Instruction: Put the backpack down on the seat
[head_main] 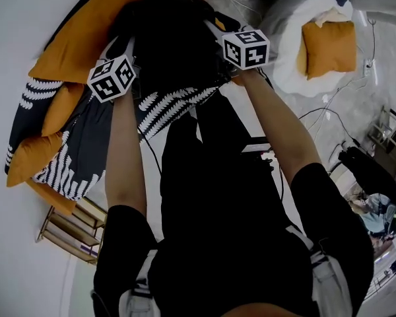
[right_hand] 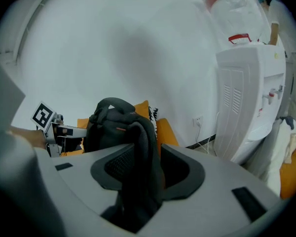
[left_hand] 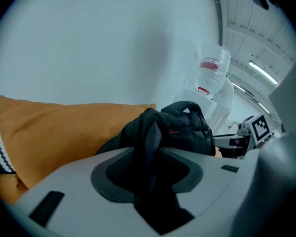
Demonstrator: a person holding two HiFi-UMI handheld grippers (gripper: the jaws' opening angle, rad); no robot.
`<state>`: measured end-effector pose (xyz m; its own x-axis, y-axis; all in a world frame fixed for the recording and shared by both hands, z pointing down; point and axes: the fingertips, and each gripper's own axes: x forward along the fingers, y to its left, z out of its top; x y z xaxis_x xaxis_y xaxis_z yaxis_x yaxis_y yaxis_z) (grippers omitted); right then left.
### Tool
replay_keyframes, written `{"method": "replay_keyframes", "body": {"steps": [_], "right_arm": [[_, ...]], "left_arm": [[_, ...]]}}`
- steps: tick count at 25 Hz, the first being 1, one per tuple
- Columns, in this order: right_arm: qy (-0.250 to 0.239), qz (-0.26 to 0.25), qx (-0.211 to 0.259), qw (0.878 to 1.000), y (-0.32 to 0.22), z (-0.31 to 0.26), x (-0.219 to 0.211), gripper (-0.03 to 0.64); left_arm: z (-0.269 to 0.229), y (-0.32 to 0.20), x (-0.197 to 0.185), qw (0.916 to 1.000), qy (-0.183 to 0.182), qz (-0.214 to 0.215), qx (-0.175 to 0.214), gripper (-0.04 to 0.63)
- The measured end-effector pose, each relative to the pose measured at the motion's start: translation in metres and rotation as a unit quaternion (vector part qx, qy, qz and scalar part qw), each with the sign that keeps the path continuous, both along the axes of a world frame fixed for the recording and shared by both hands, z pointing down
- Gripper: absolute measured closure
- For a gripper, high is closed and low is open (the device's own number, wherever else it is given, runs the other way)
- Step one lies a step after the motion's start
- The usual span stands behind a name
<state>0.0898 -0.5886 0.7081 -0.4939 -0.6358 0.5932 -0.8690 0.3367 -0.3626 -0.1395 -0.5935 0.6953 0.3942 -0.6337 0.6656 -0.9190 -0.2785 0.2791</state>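
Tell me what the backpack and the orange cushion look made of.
The backpack looks like a woven synthetic, perhaps nylon: matte black, and its strap drapes limp and folds softly. The cushion seems plain woven cloth over soft filling: matte orange, gentle creases, no shine.

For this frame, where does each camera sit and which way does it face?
Head view: on the person's head, facing steeply down onto the black backpack on orange cushions; both forearms show.
Left gripper view: on the left gripper, facing along its open jaws, a backpack strap between them, toward a white wall.
Right gripper view: on the right gripper, likewise across the other strap, toward the wall and water dispenser.
Shared: both gripper views show the backpack and the opposite gripper's marker cube.
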Motion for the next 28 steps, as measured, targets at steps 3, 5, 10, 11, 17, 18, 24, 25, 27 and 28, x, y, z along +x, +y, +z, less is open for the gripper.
{"method": "replay_keyframes", "body": {"steps": [3,5,10,11,17,18,24,25,27,28], "right_arm": [[0.007,0.015,-0.001,1.000,0.024,-0.015,0.007,0.437],[0.012,0.022,0.002,1.000,0.042,-0.031,0.009,0.439],[0.017,0.036,0.060,0.997,0.056,-0.097,0.013,0.472],[0.014,0.038,0.072,0.997,0.061,-0.111,0.012,0.480],[-0.023,0.062,0.150,0.986,0.101,-0.211,0.004,0.534],[-0.028,0.067,0.167,0.983,0.109,-0.230,0.004,0.550],[0.014,0.045,0.263,0.964,0.158,-0.326,-0.007,0.577],[0.015,0.040,0.276,0.960,0.167,-0.338,-0.010,0.581],[0.006,0.035,0.294,0.955,0.184,-0.359,-0.012,0.586],[0.001,0.036,0.302,0.953,0.193,-0.369,-0.011,0.586]], "left_arm": [[-0.019,0.016,-0.012,0.9999,0.011,-0.010,0.003,0.433],[-0.037,0.029,-0.019,0.9995,0.026,-0.015,0.009,0.433],[-0.103,0.041,-0.024,0.9954,0.060,-0.003,0.074,0.443],[-0.118,0.047,-0.024,0.9940,0.069,0.000,0.085,0.453],[-0.206,0.093,-0.031,0.9825,0.112,0.027,0.147,0.538],[-0.221,0.103,-0.032,0.9807,0.114,0.034,0.155,0.551],[-0.303,0.156,-0.040,0.9614,0.126,0.068,0.235,0.580],[-0.315,0.163,-0.043,0.9572,0.125,0.068,0.252,0.580],[-0.336,0.177,-0.049,0.9491,0.121,0.066,0.283,0.580],[-0.345,0.183,-0.051,0.9457,0.119,0.064,0.296,0.580]]}}
